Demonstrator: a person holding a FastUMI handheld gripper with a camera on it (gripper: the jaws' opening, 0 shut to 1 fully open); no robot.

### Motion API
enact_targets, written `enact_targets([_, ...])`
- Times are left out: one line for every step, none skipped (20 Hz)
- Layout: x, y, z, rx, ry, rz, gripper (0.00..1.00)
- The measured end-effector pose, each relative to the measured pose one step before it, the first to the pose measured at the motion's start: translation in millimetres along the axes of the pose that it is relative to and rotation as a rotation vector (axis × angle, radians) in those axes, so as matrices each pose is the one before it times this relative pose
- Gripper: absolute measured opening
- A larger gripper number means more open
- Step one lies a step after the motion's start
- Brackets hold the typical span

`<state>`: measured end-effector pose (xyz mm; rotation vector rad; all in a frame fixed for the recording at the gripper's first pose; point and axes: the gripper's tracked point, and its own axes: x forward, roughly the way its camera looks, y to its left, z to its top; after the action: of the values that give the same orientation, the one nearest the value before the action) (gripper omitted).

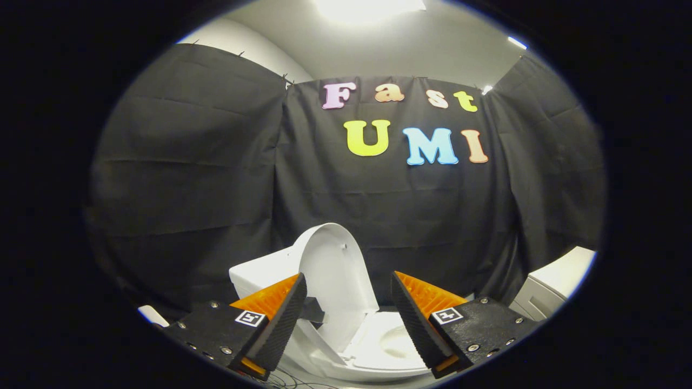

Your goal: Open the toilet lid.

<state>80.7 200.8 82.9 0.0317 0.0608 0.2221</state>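
Since the toilet lid [335,275] already stands raised at twelve o'clock, we hold our gripper [348,319] apart, gripping nothing, above the seat [397,346].

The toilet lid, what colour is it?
White. The raised toilet lid shows best in the gripper view, just beyond the open gripper, which holds nothing.

We see black cloth walls [216,162], a grey ceiling [421,48] with a bright lamp [367,8], and a white cabinet [557,281].
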Motion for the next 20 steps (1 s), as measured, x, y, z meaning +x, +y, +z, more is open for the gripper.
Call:
enact_targets([-5.04, -10.43, 5.79, -0.01032, -0.01010, -0.01382, 0.96])
enact_targets([-6.38, -10.27, 4.75, -0.01012, -0.00848, -0.01487, 0.96])
enact_targets([-5.19, -9.62, 4.01, -0.01089, -0.00777, -0.01397, 0.96])
enact_targets([-4.85, -10.86, 3.24, -0.00689, -0.00666, -0.02268, 0.96])
enact_targets([-5.42, -10.49, 1.98, -0.00333, -0.00262, -0.02107, 0.96])
enact_targets([-4.91, -10.06, 0.57, -0.00012, -0.00403, -0.01912, 0.96])
enact_targets([-5.96, -8.05, 0.77, 0.00091, 0.00224, -0.02073, 0.96])
enact_targets([-6.33, -6.25, -2.05, 0.00266, 0.00270, -0.01494, 0.96])
enact_targets([-4.30, -4.48, 1.45, 0.00341, -0.00437, -0.00599, 0.96])
enact_targets([-5.69, -5.43, 2.46, -0.00036, -0.00540, -0.00477, 0.96])
enact_targets([-3.14, -5.62, 1.15, -0.00094, -0.00189, -0.01025, 0.96])
enact_targets([-3.75, -7.68, -2.59, 0.00134, 0.00591, -0.01544, 0.96])
enact_targets([-4.74, -4.01, -2.01, 0.00616, 0.00630, -0.00754, 0.96])
enact_targets([-4.49, -3.31, -2.48, 0.00618, 0.00281, -0.00541, 0.96])
enact_targets([-5.52, -2.94, -1.44, 0.00377, -0.00294, -0.00363, 0.96])
enact_targets([-5.31, -4.45, -1.67, -0.00006, -0.00502, -0.00707, 0.96])
enact_targets([-3.78, -4.60, -0.72, -0.00040, -0.01314, -0.00815, 0.96])
enact_targets([-4.16, -5.06, -1.10, 0.00404, -0.01426, -0.00804, 0.96])
enact_targets([-3.24, -3.82, -4.62, 0.00891, -0.00473, -0.00485, 0.96])
enact_targets([-4.70, -4.10, -7.89, 0.00911, -0.00388, -0.00318, 0.96])
